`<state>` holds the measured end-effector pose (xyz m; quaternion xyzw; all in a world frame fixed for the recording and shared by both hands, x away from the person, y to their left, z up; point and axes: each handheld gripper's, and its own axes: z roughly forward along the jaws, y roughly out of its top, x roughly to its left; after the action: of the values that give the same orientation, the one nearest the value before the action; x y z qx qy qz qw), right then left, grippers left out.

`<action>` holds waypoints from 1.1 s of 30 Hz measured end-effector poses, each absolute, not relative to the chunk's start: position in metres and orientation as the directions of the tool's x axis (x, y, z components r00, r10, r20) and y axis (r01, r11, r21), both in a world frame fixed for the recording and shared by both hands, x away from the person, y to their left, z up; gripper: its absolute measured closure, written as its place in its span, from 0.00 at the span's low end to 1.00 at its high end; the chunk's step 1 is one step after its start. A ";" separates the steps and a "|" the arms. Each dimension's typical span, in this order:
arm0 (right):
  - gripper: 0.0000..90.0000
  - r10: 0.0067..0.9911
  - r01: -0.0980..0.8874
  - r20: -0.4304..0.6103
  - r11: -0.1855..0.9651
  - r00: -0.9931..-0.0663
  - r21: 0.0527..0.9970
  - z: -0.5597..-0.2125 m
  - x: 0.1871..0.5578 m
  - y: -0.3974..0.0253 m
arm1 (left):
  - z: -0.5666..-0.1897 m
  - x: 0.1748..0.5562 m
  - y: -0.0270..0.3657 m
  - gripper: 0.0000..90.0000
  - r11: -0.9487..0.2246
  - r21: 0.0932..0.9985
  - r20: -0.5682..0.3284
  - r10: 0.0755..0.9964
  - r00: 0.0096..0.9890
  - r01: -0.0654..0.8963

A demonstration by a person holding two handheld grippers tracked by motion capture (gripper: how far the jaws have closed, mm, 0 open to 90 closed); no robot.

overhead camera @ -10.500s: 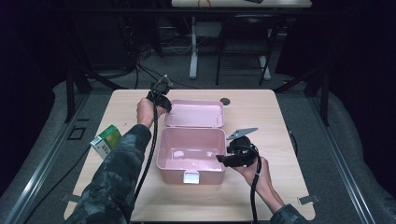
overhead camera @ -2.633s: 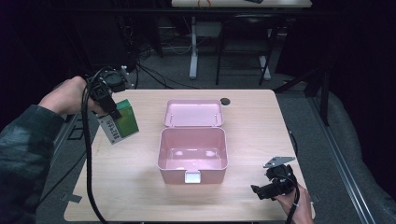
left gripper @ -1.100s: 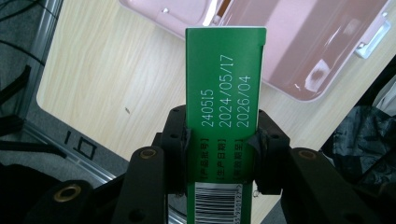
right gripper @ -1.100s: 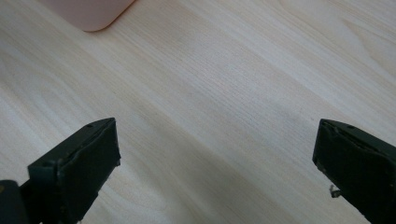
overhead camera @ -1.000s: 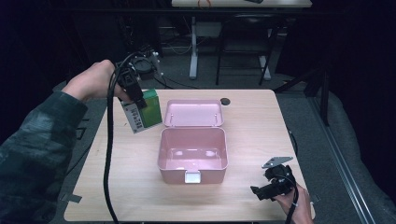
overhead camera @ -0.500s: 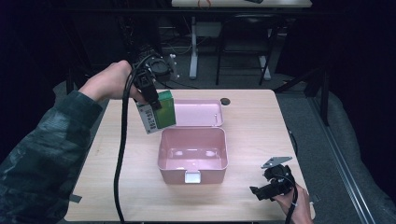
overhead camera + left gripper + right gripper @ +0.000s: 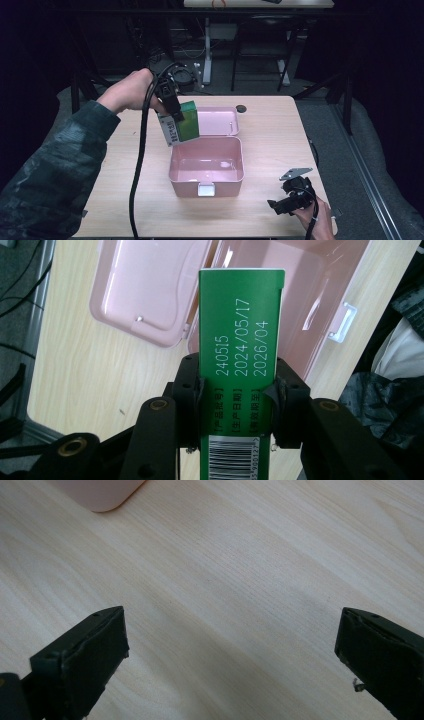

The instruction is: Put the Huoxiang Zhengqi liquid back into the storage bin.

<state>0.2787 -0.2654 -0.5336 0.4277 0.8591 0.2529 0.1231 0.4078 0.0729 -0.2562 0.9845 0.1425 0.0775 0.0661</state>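
Observation:
A green carton [image 7: 181,127] with a white barcode end hangs in the air over the left rim of the open pink box [image 7: 207,183]. My left gripper [image 7: 172,116] is shut on it; in the left gripper view the carton [image 7: 240,355] sits clamped between both jaws [image 7: 239,390], with date print facing the camera. The pink box [image 7: 320,295] and its flipped-back lid [image 7: 145,290] lie below. My right gripper [image 7: 285,202] rests low over the table's front right corner, and its jaws [image 7: 232,645] stand wide open over bare wood.
The pink lid [image 7: 217,120] lies flat behind the box. A small dark round object [image 7: 241,108] sits near the table's far edge. A black cable [image 7: 137,175] hangs from my left gripper across the table's left side. A corner of the box [image 7: 97,492] shows at top left.
My left gripper picked the green carton up from the table's left edge and has carried it rightward, now reaching the pink box. The right gripper has stayed still at the front right.

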 end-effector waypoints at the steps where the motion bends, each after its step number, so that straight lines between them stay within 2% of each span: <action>1: 0.00 0.796 0.671 0.004 0.508 -0.606 0.540 -0.534 0.279 -0.265 | -0.257 0.408 0.071 0.71 -0.953 0.150 0.135 0.285 0.949 0.265; 20: 0.00 0.795 0.672 0.010 0.505 -0.606 0.541 -0.533 0.279 -0.266 | -0.301 0.396 0.038 0.71 -0.975 0.138 0.104 0.191 0.976 0.176; 33: 0.00 0.795 0.676 0.015 0.504 -0.606 0.538 -0.535 0.279 -0.264 | -0.338 0.393 0.041 0.71 -0.977 0.126 0.074 0.182 0.981 0.172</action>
<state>0.2793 -0.2638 -0.5347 0.4280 0.8592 0.2542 0.1179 0.3930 0.0415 -0.3377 0.9933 0.0890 0.0428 0.0594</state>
